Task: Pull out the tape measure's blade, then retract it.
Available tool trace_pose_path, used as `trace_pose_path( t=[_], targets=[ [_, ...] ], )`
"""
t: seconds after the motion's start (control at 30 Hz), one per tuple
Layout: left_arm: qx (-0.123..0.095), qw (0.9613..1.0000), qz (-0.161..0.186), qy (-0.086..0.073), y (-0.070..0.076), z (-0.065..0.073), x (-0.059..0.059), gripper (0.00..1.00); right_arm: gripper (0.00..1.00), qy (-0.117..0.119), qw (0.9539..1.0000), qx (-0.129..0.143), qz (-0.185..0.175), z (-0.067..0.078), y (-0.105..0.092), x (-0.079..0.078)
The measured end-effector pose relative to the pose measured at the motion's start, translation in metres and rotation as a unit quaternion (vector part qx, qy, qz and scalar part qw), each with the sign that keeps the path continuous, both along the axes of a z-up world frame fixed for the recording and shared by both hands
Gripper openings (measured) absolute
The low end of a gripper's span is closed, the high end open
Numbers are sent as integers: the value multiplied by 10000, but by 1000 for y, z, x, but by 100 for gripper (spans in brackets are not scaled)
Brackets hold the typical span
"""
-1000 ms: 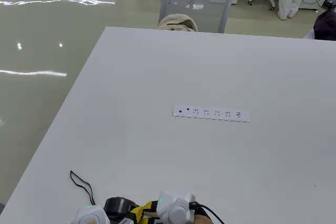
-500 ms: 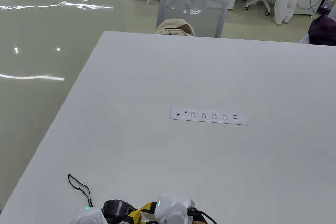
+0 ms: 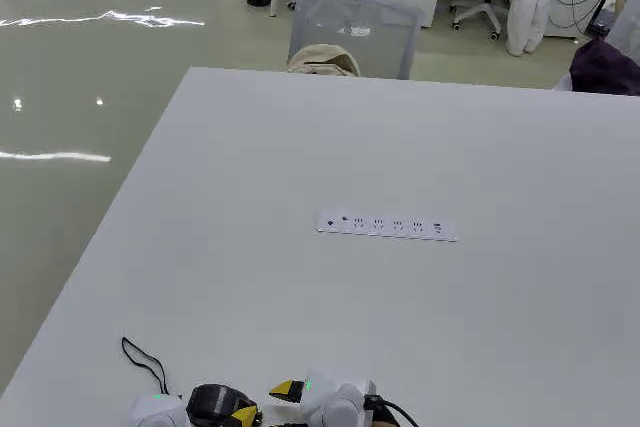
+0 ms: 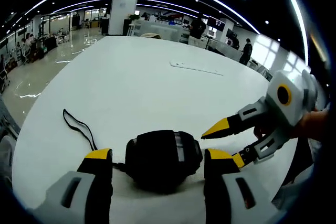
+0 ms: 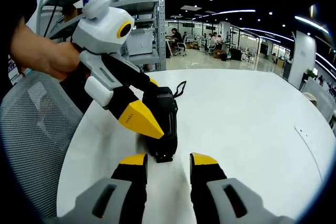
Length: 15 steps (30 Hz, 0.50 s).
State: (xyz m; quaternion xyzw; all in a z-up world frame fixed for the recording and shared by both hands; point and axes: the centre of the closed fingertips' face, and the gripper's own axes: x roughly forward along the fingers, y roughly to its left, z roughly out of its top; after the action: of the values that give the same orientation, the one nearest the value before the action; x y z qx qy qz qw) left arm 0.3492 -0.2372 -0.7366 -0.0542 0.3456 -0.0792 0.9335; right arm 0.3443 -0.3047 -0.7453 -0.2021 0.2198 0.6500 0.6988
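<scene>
Tape measure [image 4: 163, 158], black case (markings too small to read), lying on the white table [image 3: 400, 127] near its front edge, wrist strap [image 4: 79, 127] trailing off. My left gripper [image 4: 158, 156] is spread wide, one jaw on each side of the case. My right gripper [image 5: 168, 160] is parted less, tips level just short of the case's end.

Matt black, rubbery-looking plastic on the tape measure [image 4: 164, 158], smoother grey panel on top. Black woven-looking cloth for its wrist cord [image 4: 79, 127]. Hard plastic on left gripper [image 4: 157, 156] and right gripper [image 5: 168, 159]: satin white and grey shells, matt yellow tips. Smooth matt white on the table [image 3: 400, 137]. White plastic on the power strip [image 3: 386, 226]. High gloss on the floor [image 3: 70, 77], mirroring the lights. Grey mesh on the chair [image 3: 350, 27] back.
</scene>
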Motion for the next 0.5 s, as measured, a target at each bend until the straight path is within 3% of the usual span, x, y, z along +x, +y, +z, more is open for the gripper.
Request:
trace_pose_path(
  t=[0.3,0.5],
  targets=[
    [253,9970,-737,-42,-7,9,-7,71,37,34,9997,91,-208,15,-17,-4],
    [146,9929,-1173,-89,-15,14,-16,74,41,120,9986,185,-481,26,-34,-8]
  ],
)
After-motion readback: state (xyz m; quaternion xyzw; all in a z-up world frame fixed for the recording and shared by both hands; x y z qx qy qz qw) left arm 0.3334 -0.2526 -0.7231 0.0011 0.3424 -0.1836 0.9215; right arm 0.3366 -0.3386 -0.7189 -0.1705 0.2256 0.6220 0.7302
